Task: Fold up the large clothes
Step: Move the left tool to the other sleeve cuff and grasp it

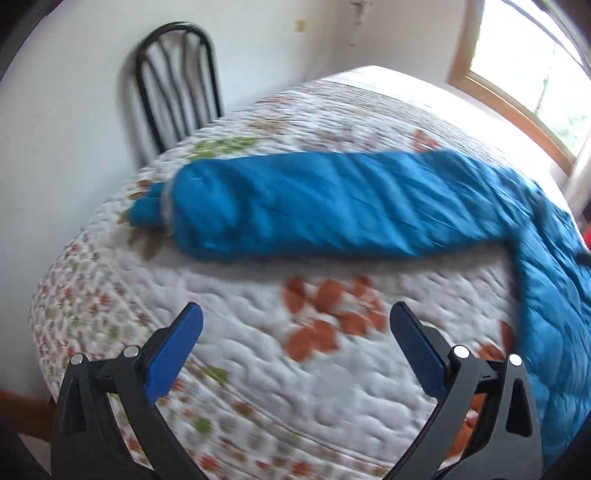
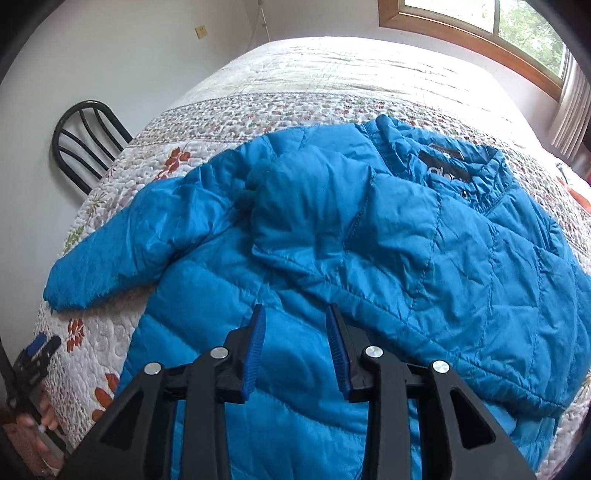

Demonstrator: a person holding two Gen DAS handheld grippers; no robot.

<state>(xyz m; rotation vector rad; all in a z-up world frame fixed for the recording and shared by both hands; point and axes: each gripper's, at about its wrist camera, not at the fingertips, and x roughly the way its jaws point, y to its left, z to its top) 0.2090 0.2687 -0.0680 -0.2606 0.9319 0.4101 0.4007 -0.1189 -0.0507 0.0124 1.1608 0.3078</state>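
between the blue pads of the right gripper (image 2: 295, 325) there is a moderate gap, and nothing is caught in it; the two fingers hang over the lower body of the blue puffer jacket (image 2: 369, 236), whether touching the fabric or just above it cannot be told. the left gripper (image 1: 295, 317) has its fingers spread wide, empty, over bare floral quilt (image 1: 258, 387), with the jacket's sleeve (image 1: 332, 199) lying across the view beyond the tips and apart from them. in the right wrist view that same gripper appears small at the lower left edge (image 2: 35, 354), held in the person's hand (image 2: 44, 417) beside the edge of the bed.

the jacket lies spread on the quilt with its collar (image 2: 461, 166) away from the right gripper, a dark label showing inside the neck. one sleeve is folded across the chest, its cuff end resting near the middle of the body. the other sleeve stretches out to the left onto the quilt, its cuff near the bed's side edge.

beyond the bed, a black metal chair (image 1: 177, 85) stands against the white wall (image 1: 74, 110), close to the mattress corner. a wood-framed window (image 2: 480, 33) sits at the far right, bright with daylight. the left wrist view is motion-blurred.
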